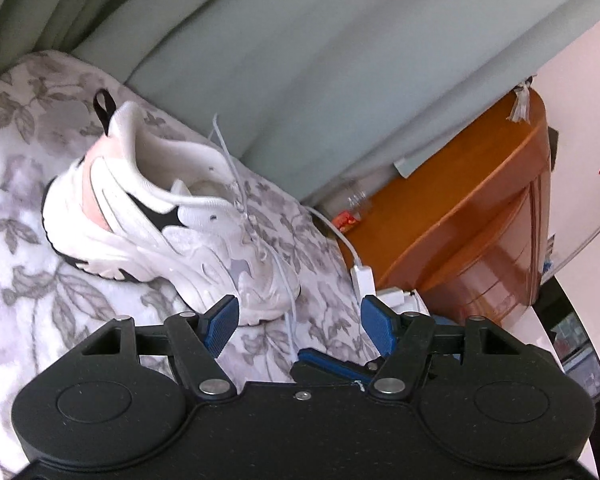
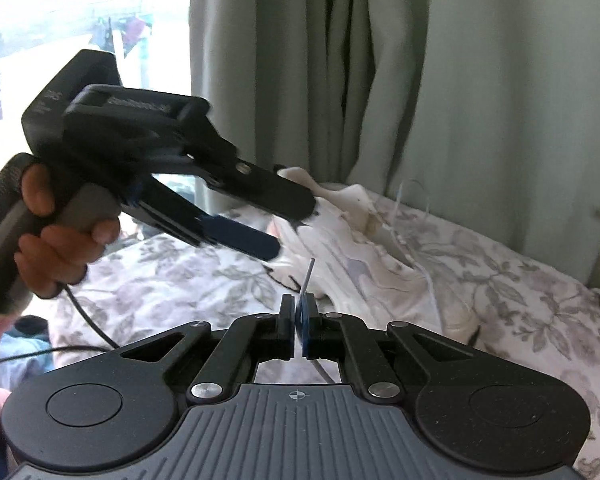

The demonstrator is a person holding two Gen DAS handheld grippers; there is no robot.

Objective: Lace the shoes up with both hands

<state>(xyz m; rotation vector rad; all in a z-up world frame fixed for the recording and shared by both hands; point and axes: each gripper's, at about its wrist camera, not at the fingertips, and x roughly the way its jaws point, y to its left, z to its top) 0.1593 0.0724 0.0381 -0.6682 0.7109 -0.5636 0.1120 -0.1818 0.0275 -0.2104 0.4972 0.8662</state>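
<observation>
A white sneaker point(image 1: 160, 216) with pink and black accents lies on its side on a floral blanket point(image 1: 28, 272); it also shows in the right wrist view as the sneaker point(image 2: 364, 252). Its thin white lace point(image 1: 286, 292) trails from the eyelets down past the toe. My left gripper point(image 1: 299, 322) hovers open just in front of the toe, nothing between its blue pads point(image 1: 222, 326). My right gripper point(image 2: 299, 320) is shut on the lace end point(image 2: 307, 278), whose stiff tip sticks up above the pads. The right gripper point(image 1: 306, 356) sits low beneath the left one. A hand holds the left gripper point(image 2: 294, 226).
A wooden bedside cabinet point(image 1: 480, 220) stands right of the bed, with a plastic bottle point(image 1: 356, 202) on it. A white charger plug point(image 1: 362, 280) and its cable lie at the blanket's edge. Grey-green curtains point(image 2: 420, 80) hang behind the bed, beside a bright window point(image 2: 80, 8).
</observation>
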